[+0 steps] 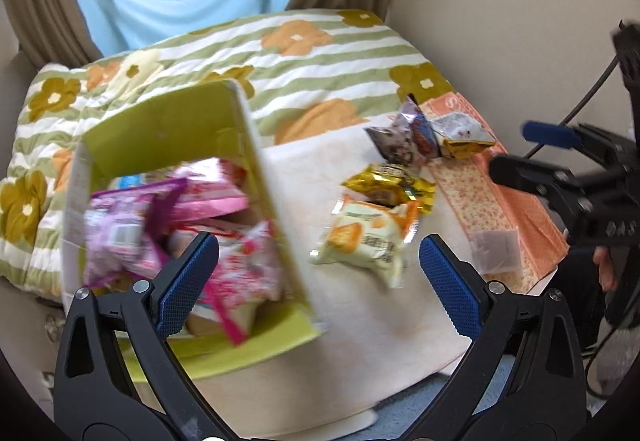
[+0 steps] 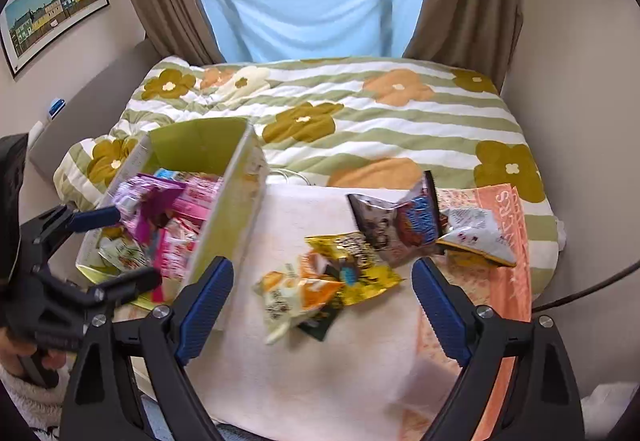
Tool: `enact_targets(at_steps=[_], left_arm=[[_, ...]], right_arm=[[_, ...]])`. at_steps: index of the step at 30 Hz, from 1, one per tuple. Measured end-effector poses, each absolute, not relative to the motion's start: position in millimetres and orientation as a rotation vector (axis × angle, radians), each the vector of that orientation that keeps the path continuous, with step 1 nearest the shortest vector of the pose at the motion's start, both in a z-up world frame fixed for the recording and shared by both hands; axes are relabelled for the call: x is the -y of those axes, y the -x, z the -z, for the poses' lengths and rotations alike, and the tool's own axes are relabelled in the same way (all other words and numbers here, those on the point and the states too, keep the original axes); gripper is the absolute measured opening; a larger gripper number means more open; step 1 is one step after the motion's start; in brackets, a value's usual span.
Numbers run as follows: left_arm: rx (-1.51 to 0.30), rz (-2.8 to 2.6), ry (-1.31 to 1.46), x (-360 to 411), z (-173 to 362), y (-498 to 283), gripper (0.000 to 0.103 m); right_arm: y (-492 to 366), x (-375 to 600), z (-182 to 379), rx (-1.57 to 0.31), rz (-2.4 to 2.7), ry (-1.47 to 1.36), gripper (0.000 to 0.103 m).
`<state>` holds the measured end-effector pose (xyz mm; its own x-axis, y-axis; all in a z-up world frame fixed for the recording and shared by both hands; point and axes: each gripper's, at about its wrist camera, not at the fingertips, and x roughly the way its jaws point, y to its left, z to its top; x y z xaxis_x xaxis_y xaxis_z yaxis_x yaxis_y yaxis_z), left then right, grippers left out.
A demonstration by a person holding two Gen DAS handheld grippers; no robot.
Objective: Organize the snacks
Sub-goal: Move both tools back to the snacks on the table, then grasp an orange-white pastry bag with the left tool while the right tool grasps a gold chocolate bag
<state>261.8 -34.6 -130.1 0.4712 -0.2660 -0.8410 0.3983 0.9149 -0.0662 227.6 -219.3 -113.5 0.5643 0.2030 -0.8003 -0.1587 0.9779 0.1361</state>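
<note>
The green box [image 1: 168, 129] sits at the left of the frame on the bed, packed with pink and purple snack packets [image 1: 188, 225], their labels blurred. Its long side seems to run away toward the window. Loose snack bags [image 2: 320, 289] lie right of it on the cream towel [image 2: 304, 381]. The left gripper [image 1: 320, 265] and right gripper [image 2: 320, 297] both stand apart, empty.

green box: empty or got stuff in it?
Partly full. The green box is open-topped, with pink and purple snack packets piled inside. More packets lie outside on the towel.
</note>
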Motion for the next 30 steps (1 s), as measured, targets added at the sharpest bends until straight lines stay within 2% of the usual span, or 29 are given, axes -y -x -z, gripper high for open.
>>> enact_targets(at_steps=[12,22,30], left_arm=[[-1.124,0.251,-0.164,125.7,194.5,-265.4,0.1],[-1.169,0.128,-0.151,138.9,250.9,-284.5,0.1],[-1.172,0.127,-0.294,155.2,281.8,-290.0,0.099]], right_arm=[[-285.7,265.8,177.1,-1.097,-0.442,-0.065,0.089],[-322.0,262.4,246.6,-1.246,-0.562,-0.152,0.089],[-338.8,251.9,275.5,-1.304,-0.58,-0.191,0.089]])
